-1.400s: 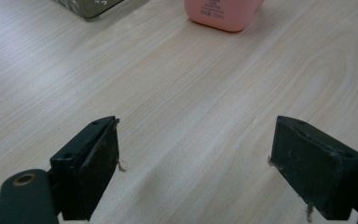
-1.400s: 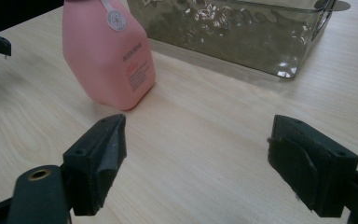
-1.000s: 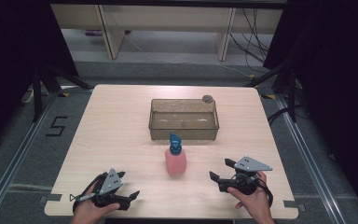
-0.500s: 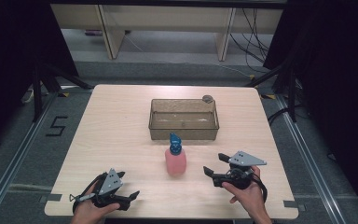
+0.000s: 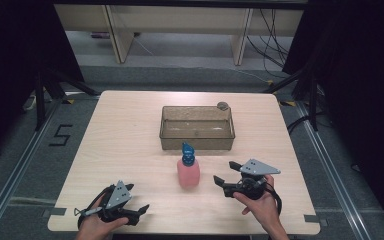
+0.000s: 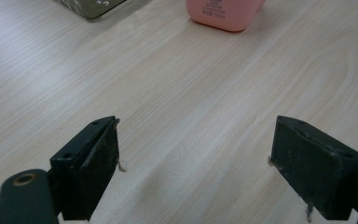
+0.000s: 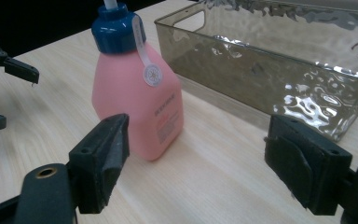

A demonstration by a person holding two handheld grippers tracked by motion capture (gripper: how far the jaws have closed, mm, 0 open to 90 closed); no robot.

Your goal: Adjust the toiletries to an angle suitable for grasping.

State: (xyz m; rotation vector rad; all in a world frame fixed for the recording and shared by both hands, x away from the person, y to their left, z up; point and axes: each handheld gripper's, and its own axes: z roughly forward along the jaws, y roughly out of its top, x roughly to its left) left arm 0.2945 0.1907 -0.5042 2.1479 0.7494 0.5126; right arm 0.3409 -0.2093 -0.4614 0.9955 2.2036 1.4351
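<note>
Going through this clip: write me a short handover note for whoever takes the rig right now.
Right gripper: open, just right of the pink bottle, jaws pointing at it, not touching.
Left gripper: open, low at the near left of the table, holding nothing.
Bottle: upright, blue cap on, in front of the clear bin, apart from it.
Done: nothing grasped yet.
Left: probably close the right jaws on the bottle.

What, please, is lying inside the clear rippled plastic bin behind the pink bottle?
The clear rippled plastic bin looks empty: its bare floor shows through. A small round grey object sits at its far right corner, and its underside is hidden.
</note>
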